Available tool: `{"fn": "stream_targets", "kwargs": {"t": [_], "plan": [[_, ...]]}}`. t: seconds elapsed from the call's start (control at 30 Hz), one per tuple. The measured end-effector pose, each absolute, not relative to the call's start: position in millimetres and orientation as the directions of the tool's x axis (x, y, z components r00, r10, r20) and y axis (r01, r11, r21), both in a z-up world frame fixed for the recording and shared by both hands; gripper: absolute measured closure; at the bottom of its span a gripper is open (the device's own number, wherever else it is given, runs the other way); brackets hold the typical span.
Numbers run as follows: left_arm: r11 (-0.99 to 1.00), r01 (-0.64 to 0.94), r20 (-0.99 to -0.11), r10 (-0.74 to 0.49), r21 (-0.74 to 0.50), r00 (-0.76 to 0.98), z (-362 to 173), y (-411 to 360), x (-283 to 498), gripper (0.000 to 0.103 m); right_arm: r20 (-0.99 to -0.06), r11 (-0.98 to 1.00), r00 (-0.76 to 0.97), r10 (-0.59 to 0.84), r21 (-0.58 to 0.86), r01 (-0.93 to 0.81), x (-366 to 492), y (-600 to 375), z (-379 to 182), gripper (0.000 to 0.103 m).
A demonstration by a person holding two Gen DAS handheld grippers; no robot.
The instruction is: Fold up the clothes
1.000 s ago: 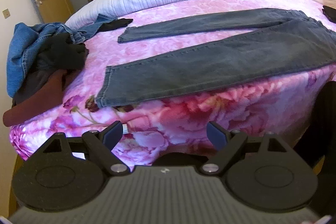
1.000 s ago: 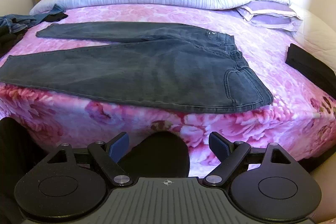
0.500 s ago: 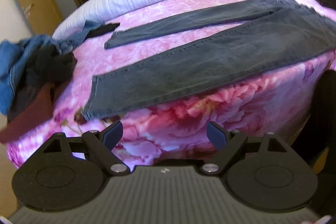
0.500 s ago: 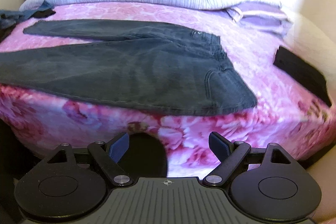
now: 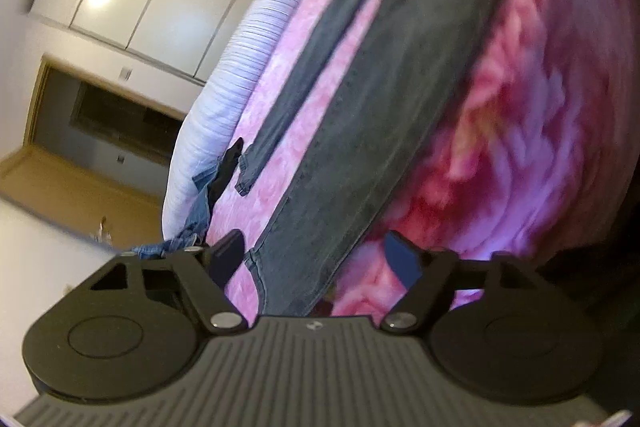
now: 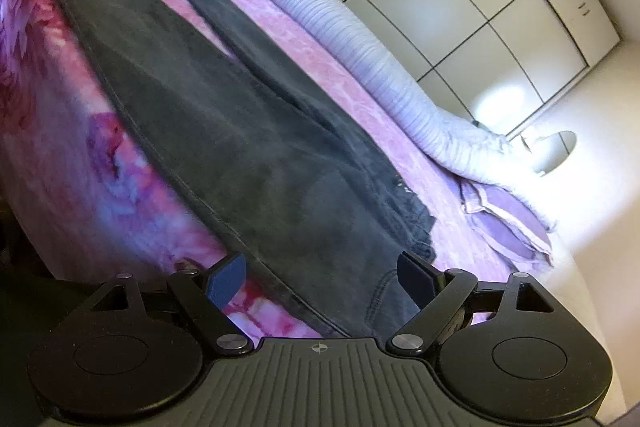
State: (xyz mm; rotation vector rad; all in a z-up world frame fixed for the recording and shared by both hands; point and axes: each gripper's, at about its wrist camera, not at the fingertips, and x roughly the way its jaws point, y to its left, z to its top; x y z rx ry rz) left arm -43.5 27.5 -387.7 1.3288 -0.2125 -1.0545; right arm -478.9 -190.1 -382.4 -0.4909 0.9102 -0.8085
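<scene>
Dark grey jeans [image 6: 224,131] spread flat on a pink floral bed [image 6: 60,147], seen tilted from two handheld grippers.

The left gripper [image 5: 316,259] and the right gripper [image 6: 320,277] both have fingers wide apart, holding nothing, low in frame near the jeans' edge.

My left gripper [image 5: 316,253] has a grey ribbed body with a small round crosshair mark at its front edge. On each side sits a black round disc with a raised circle in it, and above each disc there is a triangular opening. Two black link arms go forward from silver screws. The fingers [image 5: 402,259] carry dark blue pads. My right gripper [image 6: 322,275] is built the same: grey ribs, black discs, silver screws, the same crosshair mark. Its left pad [image 6: 226,277] shows a clear blue colour.
</scene>
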Motion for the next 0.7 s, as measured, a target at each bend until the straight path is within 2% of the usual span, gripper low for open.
{"fn": "stream_targets", "kwargs": {"t": [0.1,0.2,0.27,0.3,0.33,0.5,0.6,0.7], "plan": [[-0.188,0.430,-0.422,-0.719,0.883,0.552,-405,20,-36,0.035,-0.498,0.596,0.331,-0.802,-0.711,0.374,-480,-196,-393,0.017],[-0.187,0.379,-0.386,-0.733,0.906,0.560,-413,15,-28,0.037,-0.495,0.577,0.302,-0.815,-0.740,0.345,-481,-203,-405,0.017],[-0.160,0.387,-0.373,-0.728,0.908,0.576,-412,8,-20,0.053,-0.492,0.565,0.283,-0.823,-0.759,0.324,-481,-207,-412,0.017],[-0.146,0.407,-0.380,-0.717,0.902,0.584,-410,4,-17,0.069,-0.490,0.559,0.274,-0.828,-0.768,0.314,-481,-209,-416,0.017],[-0.136,0.425,-0.387,-0.709,0.895,0.589,-409,0,-13,0.076,-0.488,0.552,0.264,-0.832,-0.777,0.303,-482,-211,-419,0.017],[-0.141,0.467,-0.423,-0.695,0.873,0.581,-409,-11,-5,0.079,-0.474,0.514,0.202,-0.857,-0.811,0.280,-499,-234,-439,0.018],[-0.148,0.473,-0.434,-0.687,0.869,0.582,-412,-15,-3,0.079,-0.445,0.494,0.222,-0.867,-0.823,0.280,-504,-247,-445,0.035],[-0.149,0.477,-0.439,-0.684,0.866,0.583,-412,-19,-3,0.079,-0.437,0.494,0.248,-0.864,-0.830,0.260,-506,-261,-453,0.038]]}}
